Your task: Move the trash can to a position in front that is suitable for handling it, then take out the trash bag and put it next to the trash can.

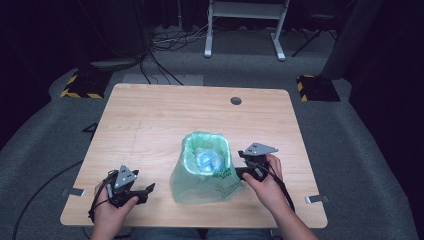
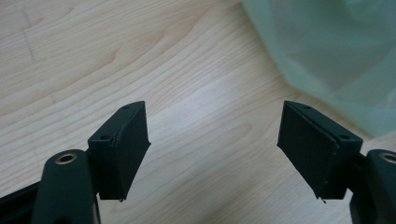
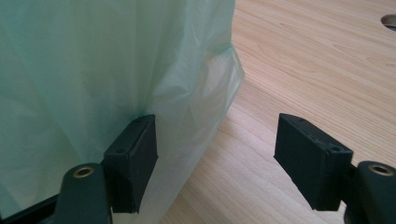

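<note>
With both tongs open, my right gripper [image 1: 239,169] touches the green bag [image 1: 202,172] and my left gripper [image 1: 145,192] waits nearby; next I must pinch its rim.

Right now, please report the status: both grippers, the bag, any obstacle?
Left gripper open, apart from the green plastic bag. Right gripper open, one jaw against the bag. Blue item inside. Nothing in the way.

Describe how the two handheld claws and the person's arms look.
Both the left claw and the right claw are black, each topped by a grey three-cornered plate and trailing a black cable. Their flat rectangular pads carry small screw holes. The forearms are bare, with no sleeves in sight.
</note>
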### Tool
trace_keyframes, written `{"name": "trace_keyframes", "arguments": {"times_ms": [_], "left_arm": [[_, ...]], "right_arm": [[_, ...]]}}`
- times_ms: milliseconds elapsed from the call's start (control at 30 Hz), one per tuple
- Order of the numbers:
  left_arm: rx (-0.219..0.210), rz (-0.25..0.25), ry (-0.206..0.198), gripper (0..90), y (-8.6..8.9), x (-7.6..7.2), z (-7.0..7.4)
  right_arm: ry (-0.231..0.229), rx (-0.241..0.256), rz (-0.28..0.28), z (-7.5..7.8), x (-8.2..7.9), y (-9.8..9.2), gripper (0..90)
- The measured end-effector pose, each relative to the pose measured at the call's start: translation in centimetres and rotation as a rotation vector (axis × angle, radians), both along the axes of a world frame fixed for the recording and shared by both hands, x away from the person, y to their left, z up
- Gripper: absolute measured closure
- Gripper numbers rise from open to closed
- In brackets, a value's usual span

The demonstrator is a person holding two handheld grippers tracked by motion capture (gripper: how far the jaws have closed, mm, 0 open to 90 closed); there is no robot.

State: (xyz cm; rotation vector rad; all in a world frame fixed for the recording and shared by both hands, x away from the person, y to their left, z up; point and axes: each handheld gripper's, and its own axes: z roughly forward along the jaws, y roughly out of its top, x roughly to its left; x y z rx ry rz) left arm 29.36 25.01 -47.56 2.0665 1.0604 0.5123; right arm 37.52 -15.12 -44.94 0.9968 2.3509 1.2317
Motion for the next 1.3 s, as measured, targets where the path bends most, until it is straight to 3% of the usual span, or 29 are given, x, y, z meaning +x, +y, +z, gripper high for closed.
{"name": "trace_keyframes", "arguments": {"times_ms": [167, 333, 433, 567, 733, 1000, 1100, 1167, 1233, 1300], "left_arm": [[-0.001, -0.022, -0.004, 23.8, -0.6, -0.1, 0.3], [0.045, -0.021, 0.002, 23.5, -1.4, -0.6, 0.6], [0.018, -0.064, 0.017, 22.7, -2.4, -1.0, 0.8], [-0.011, -0.11, 0.021, 20.5, -3.5, -1.3, 1.2], [-0.034, -0.177, 0.035, 20.3, -5.5, -1.3, 0.5], [-0.022, -0.229, 0.004, 20.6, -7.3, -0.9, 0.4], [-0.014, -0.242, 0.032, 37.8, -7.5, -0.6, 0.0], [-0.019, -0.276, 0.031, 64.3, -7.5, -0.6, 0.0], [-0.013, -0.281, 0.025, 77.3, -7.5, -0.6, 0.2], [-0.041, -0.286, 0.044, 84.6, -7.4, -0.7, 0.3]], "right_arm": [[-0.007, 0.008, 0.011, 0.2, -0.6, -0.1, 27.2], [-0.056, -0.024, -0.008, 1.3, -2.2, -2.1, 26.9], [-0.059, -0.066, -0.001, 1.6, -3.2, -3.1, 26.3], [-0.054, -0.054, 0.015, 1.9, -4.6, -4.3, 24.9], [-0.073, -0.073, 0.054, 2.1, -5.9, -4.6, 23.1], [-0.089, -0.047, 0.104, 2.3, -7.9, -4.2, 22.9], [-0.077, -0.069, 0.142, 1.4, -7.8, -3.2, 24.8], [-0.072, -0.07, 0.181, 0.9, -7.8, -2.4, 31.0], [-0.077, -0.084, 0.209, 0.7, -7.8, -2.0, 43.2], [-0.084, -0.109, 0.207, 0.6, -7.6, -1.8, 57.0]]}}
